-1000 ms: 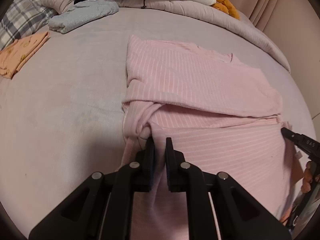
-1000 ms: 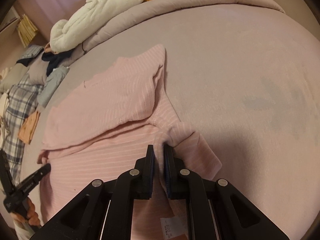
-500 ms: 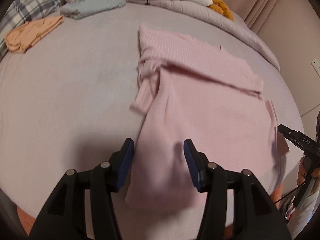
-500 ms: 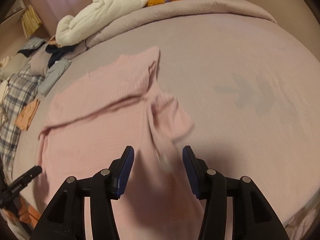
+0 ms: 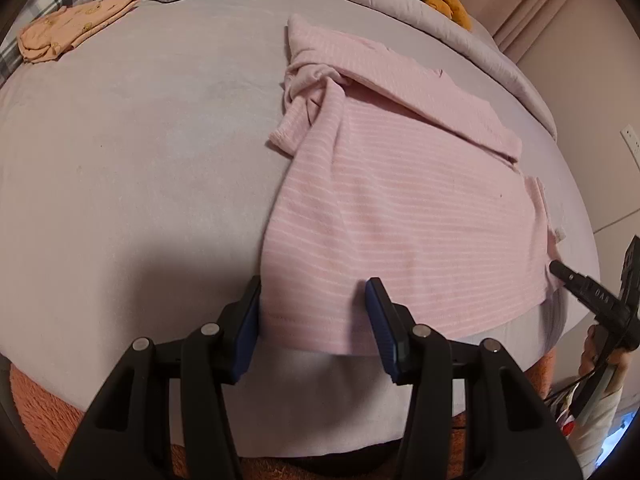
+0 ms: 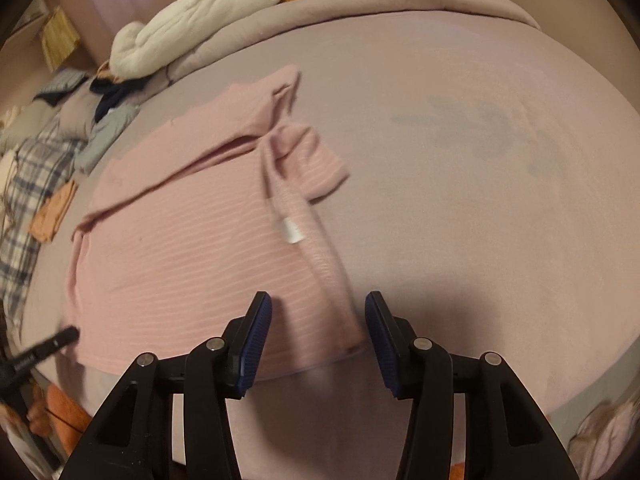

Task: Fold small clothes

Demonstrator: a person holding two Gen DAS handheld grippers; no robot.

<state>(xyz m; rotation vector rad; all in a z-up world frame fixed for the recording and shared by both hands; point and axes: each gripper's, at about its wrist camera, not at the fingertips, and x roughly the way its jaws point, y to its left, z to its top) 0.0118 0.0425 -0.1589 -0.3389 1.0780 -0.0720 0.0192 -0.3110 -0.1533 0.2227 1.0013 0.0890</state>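
On the bed (image 5: 120, 160), ribbed pink top (image 5: 400, 216).

Pink striped top (image 5: 400, 208) lies flat on the bed (image 5: 140, 160), hem end at the bed's near edge, approx. along it. Thin pale stripes run across the fabric. Far part is folded over, making a band w/ a straight edge across the body. One short sleeve (image 5: 296, 120) sits bunched at the side, cuff out on the bed sheet; other sleeve (image 6: 308, 160) splays out opp. side. White label (image 6: 292, 232) shows on the turned-up side seam.
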